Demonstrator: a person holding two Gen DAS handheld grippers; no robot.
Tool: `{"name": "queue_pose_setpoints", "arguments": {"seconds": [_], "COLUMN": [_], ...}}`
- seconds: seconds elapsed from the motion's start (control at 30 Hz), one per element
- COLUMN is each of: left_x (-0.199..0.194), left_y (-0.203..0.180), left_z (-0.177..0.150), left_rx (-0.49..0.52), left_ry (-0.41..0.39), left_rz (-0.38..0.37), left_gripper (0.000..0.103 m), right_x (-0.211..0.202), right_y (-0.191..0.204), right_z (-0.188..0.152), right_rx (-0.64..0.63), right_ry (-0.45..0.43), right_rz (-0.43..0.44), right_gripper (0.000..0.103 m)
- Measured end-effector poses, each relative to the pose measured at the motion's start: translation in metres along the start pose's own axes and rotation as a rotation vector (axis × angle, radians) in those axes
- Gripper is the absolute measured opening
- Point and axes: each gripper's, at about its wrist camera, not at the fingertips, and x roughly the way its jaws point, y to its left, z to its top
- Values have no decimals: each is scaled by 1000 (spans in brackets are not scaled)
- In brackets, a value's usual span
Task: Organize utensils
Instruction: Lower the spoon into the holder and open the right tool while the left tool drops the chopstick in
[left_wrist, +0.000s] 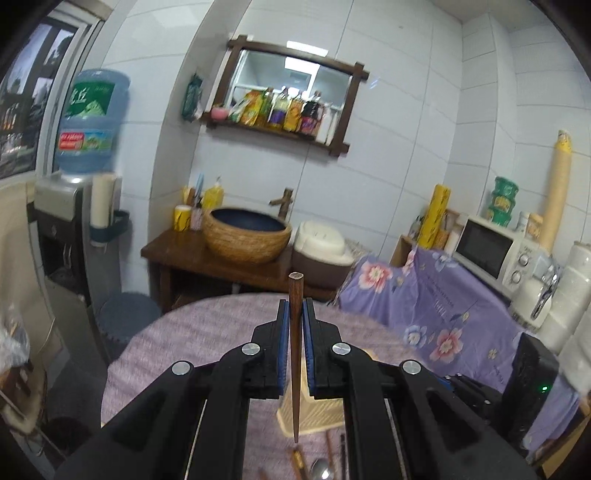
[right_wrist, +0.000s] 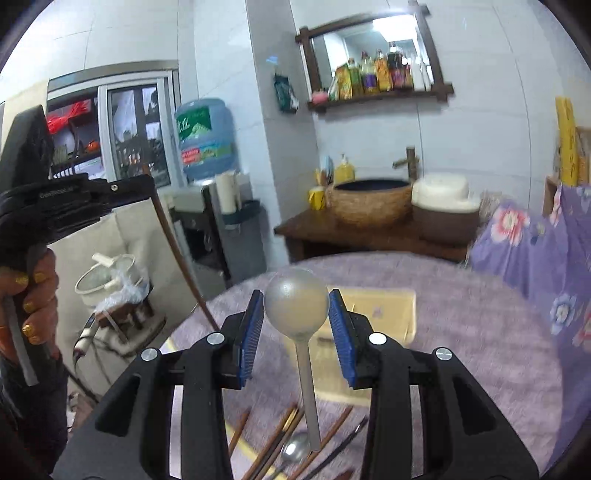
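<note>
Water jug (left_wrist: 90, 122) on the dispenser: green label w/ large white Chinese chars, second looks like "丘", first too blurred; red-and-green band below, its print illegible; same label in right wrist view (right_wrist: 205, 136); left gripper (right_wrist: 55, 192) body carries small embossed lettering, not readable; bottle labels on wall shelf (left_wrist: 280, 110) too small.

This is a home kitchen with white tiled walls (left_wrist: 388, 177). A wooden wall shelf (left_wrist: 280, 129) carries sauce bottles (left_wrist: 291, 110), and below it a basin (left_wrist: 246, 234) with a tap (left_wrist: 283, 202) sits on a wooden stand. A rice cooker (left_wrist: 322, 251), a microwave (left_wrist: 496, 251) and a water dispenser (left_wrist: 79, 177) stand around a cloth-covered round table (right_wrist: 480, 332) strewn with chopsticks (right_wrist: 280, 435).
</note>
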Motion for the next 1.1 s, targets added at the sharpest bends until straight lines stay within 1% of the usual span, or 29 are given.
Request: {"name": "queue_pose_setpoints", "arguments": {"seconds": [0.1,0.17,0.23,0.3,0.4,0.5,0.57,0.77,0.87,1.0,1.1], "left_x": [8,14,24,39,62,83,96,117,124,134,135], "left_y": [-12,-19,-27,-32,-31,-25,-21,-19,-18,-19,-17], "left_z": [37,51,61,61,43,17,-3,-44,-59,-69,-71], "left_rx": [1,2,11,15,5,-7,-12,5,3,4,-16], "left_ry": [-25,-43,-56,-57,-22,29,63,148,182,215,223], "left_rz": [-26,-23,-17,-4,3,12,19,32,32,35,28], "left_gripper": [9,9,9,9,9,9,9,9,9,8,8], "right_x": [6,12,20,31,51,69,78,84,85,86,82], "right_y": [-6,-12,-20,-27,-39,-50,-55,-56,-57,-56,-53], "right_z": [37,57,67,69,54,27,10,-35,-49,-57,-60], "right_rx": [-16,-14,-3,-5,1,24,37,27,19,-8,-22], "right_ry": [-50,-86,-105,-109,-95,-74,-50,-2,23,41,31], "right_rz": [-38,-73,-92,-128,-173,-212,-222,-260,-273,-291,-290], "right_gripper": [37,37,37,37,37,37,37,37,37,37,39]}}
